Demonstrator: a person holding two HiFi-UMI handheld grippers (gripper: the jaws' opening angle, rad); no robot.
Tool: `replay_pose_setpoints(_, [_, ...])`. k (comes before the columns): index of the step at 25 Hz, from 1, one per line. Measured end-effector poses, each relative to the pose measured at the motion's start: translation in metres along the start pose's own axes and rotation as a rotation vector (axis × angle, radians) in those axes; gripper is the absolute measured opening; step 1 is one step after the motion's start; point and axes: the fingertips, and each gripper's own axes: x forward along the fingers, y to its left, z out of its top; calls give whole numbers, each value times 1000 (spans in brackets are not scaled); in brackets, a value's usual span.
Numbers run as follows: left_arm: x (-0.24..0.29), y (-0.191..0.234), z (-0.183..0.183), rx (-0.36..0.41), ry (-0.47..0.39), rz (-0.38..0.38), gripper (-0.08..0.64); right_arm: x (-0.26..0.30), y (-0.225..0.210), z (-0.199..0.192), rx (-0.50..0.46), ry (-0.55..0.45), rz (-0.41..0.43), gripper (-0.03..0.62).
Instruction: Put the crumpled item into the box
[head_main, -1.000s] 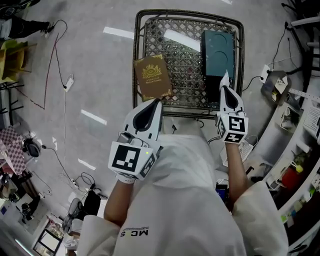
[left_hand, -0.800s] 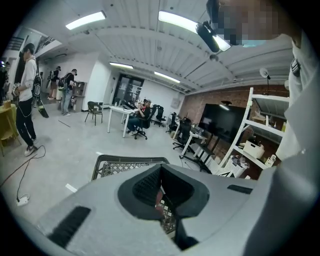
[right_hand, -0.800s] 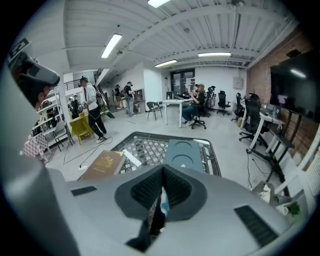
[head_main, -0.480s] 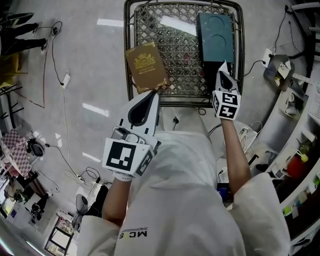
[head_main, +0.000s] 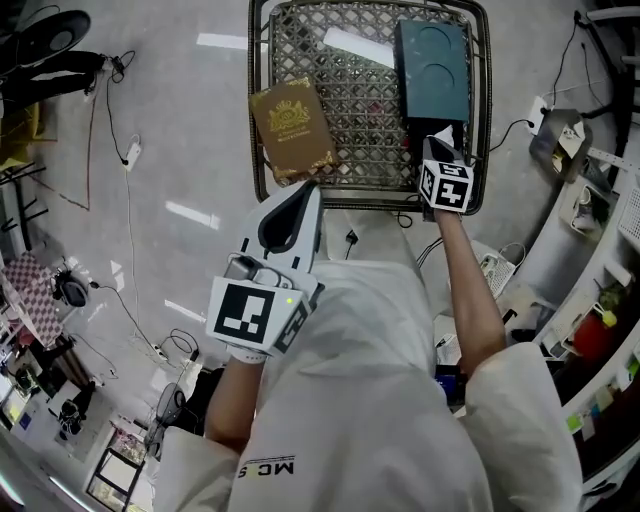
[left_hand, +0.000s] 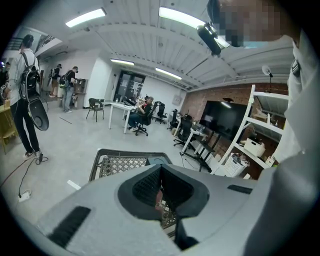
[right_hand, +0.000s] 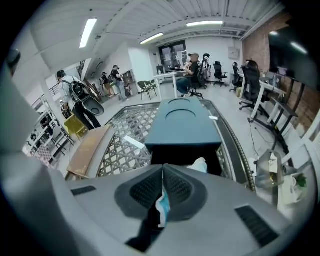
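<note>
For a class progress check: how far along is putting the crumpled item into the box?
Done: the teal box stands open, and the left gripper holds the brown crested cover off to its side. In hand: the right gripper grips the crumpled item right at the box's dark opening. Left: letting it go inside.

**Crumpled item** (right_hand: 162, 209): thin, white and pale blue, pinched between the closed jaws of the right gripper (right_hand: 163, 171), lower centre of the right gripper view.

**Box** (head_main: 433, 58): teal, long, lying flat, upper right of the head view. Its near end is open and dark, and a white wad shows there.
</note>
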Motion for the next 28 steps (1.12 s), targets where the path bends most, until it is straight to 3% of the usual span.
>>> replay_pose_setpoints(7, [-3, -5, 2, 10, -6, 0, 20, 11, 5, -2, 27, 42, 54, 19])
replay_pose_setpoints(9, [-5, -5, 3, 12, -11, 2, 20, 10, 5, -2, 40, 46, 58, 54])
replay_pose_setpoints(24, [-23, -11, 20, 11, -94, 16, 20, -46, 3, 29, 30, -43, 82, 75])
replay_pose_setpoints(28, [-33, -9, 22, 4, -121, 26, 20, -69, 18, 44, -23, -77, 108, 64])
